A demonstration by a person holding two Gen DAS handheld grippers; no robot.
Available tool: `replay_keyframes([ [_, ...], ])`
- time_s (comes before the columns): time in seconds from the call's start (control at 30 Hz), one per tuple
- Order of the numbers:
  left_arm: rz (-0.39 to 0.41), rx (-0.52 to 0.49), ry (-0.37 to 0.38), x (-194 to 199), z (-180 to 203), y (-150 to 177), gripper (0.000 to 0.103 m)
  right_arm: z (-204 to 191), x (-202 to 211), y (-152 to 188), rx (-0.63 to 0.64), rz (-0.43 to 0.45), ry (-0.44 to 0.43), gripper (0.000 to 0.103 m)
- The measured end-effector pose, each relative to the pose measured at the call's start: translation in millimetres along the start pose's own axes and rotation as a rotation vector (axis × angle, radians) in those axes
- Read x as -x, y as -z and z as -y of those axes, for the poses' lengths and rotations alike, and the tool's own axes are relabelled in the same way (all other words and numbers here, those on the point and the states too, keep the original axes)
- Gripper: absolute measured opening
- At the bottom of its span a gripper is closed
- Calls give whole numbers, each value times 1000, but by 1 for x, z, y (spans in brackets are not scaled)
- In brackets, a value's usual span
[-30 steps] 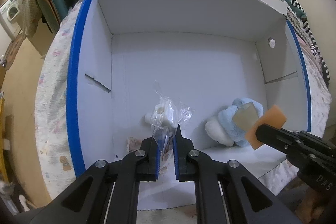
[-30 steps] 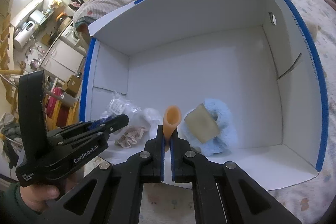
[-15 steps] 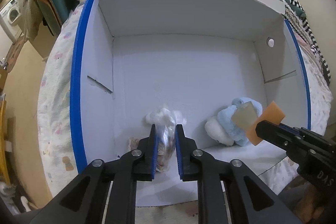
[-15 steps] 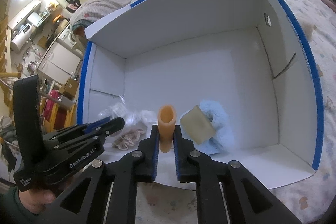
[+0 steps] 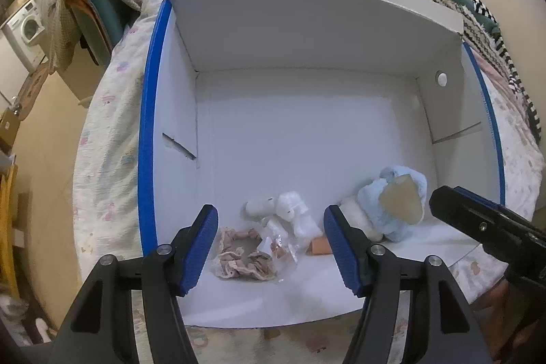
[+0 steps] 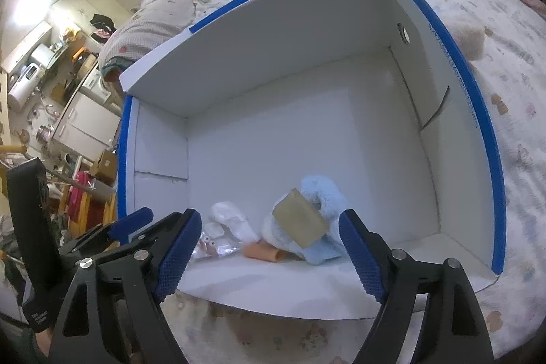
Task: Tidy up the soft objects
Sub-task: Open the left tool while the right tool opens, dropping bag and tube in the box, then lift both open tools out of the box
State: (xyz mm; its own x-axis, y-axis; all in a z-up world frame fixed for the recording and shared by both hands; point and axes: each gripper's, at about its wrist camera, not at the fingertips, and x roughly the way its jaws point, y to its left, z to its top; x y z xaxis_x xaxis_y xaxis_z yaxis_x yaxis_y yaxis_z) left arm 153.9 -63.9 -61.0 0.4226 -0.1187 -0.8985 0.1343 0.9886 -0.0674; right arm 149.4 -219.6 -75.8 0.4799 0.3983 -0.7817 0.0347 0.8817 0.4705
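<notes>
Both claws opening above the white box (image 5: 307, 33)

Left claw (image 5: 269, 241) and right claw (image 6: 269, 248) spread wide, gripping nothing; clear packet (image 5: 276, 244), orange piece (image 6: 262, 252) and blue plush (image 6: 320, 193) lie on the box floor near its front wall.

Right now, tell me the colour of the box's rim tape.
Blue tape on the white box; left wrist view shows it best.

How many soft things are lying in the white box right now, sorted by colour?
Light blue: 1, plush toy
White: 1, plush toy
Orange: 1, sponge
Beige-pink: 1, lacy cloth
Clear: 1, plastic bag
Total: 5
</notes>
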Motion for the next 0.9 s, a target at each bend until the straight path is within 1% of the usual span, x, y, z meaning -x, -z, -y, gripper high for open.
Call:
replay_keyframes([
  [0.2, -7, -17, -33, -1, 3, 0, 61, 0, 1, -1, 11, 6, 7, 88],
  [0.53, 13, -31, -53, 8, 1, 2, 61, 2, 6, -1, 9, 16, 15, 88],
  [0.8, 35, 8, -58, 28, -14, 15, 61, 5, 15, 7, 9, 27, 35, 88],
  [0.9, 35, -9, -56, 34, -14, 25, 61, 5, 19, 12, 7, 27, 39, 88],
])
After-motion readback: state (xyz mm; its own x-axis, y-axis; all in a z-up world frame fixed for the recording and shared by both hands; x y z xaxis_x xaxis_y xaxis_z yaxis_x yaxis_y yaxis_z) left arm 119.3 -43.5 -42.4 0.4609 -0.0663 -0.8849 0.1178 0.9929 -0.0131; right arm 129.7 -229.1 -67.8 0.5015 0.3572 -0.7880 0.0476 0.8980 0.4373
